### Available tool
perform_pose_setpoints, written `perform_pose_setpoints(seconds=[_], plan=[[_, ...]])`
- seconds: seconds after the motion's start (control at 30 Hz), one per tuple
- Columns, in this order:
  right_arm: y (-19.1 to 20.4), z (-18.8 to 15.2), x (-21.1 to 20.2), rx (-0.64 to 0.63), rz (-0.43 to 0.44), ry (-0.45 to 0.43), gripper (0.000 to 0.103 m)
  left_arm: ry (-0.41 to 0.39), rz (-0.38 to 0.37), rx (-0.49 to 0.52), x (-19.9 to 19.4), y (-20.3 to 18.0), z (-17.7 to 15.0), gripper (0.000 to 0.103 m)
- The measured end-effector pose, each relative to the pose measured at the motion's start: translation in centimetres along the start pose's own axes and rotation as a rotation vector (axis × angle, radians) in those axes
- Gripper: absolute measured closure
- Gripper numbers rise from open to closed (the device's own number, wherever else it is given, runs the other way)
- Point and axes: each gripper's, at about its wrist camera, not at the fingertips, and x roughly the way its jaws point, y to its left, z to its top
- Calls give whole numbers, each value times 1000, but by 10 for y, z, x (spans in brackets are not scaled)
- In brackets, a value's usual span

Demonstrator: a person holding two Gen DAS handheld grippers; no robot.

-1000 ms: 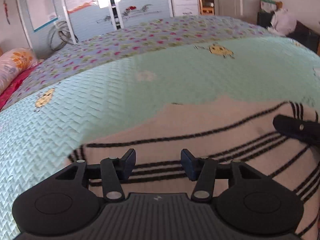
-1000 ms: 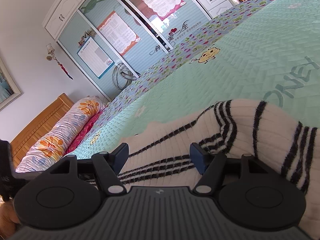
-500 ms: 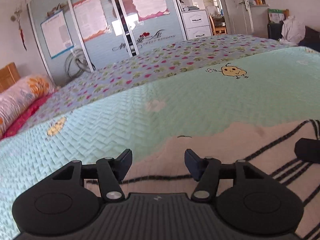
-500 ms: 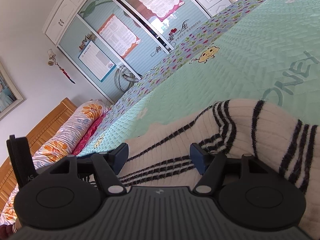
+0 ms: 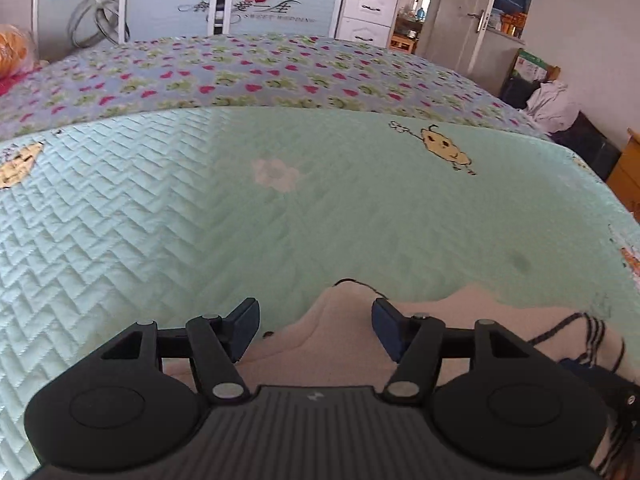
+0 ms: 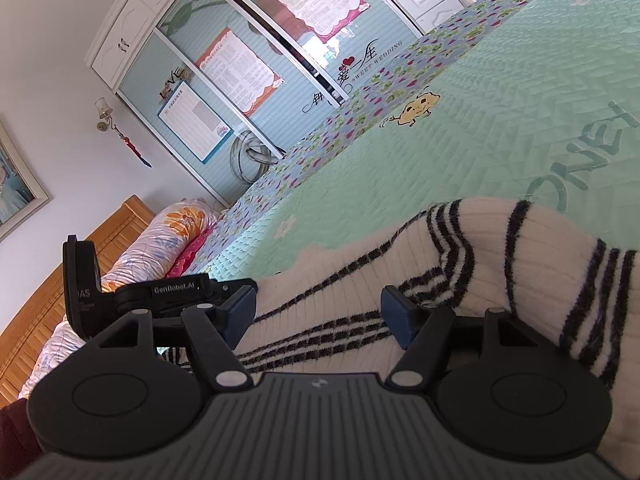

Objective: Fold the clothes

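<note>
Left wrist view: left tool (image 5: 315,329), jaws apart and just widened, nothing gripped, above cream sweater (image 5: 344,344) edge on green bedspread (image 5: 200,220). Right wrist view: right tool (image 6: 318,314), jaws wide, unclamped, over the striped sweater (image 6: 500,264); left tool (image 6: 168,294) beside.

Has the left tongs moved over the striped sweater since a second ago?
Yes. The left tongs have slid off the sweater's stripes to its plain edge, nearer the green quilt, jaws just opening, gripping nothing.

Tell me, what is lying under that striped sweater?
The striped sweater lies on a mint-green quilted bedspread, visible all around it. Whatever is beneath the sweater's middle is covered.
</note>
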Motion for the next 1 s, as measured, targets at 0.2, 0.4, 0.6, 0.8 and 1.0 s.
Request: perform_pose_setpoints(seconds=[0.2,0.4,0.6,0.8,1.0], plan=[[-1,0,0,0,0,0,33,30,-23,58,10,-5,-3,81],[0,0,1,0,0,0,33,-131,-5,210,-39,-33,-26,94],[-1,0,1,-1,-1,1,33,-313,86,504,-91,-87,-88,94],[-1,-1,1,-3,-1,0,33,-400,132,682,-107,-112,-128,93],[0,-2,0,-4,-2,0,33,-421,153,756,-105,-120,-140,93]])
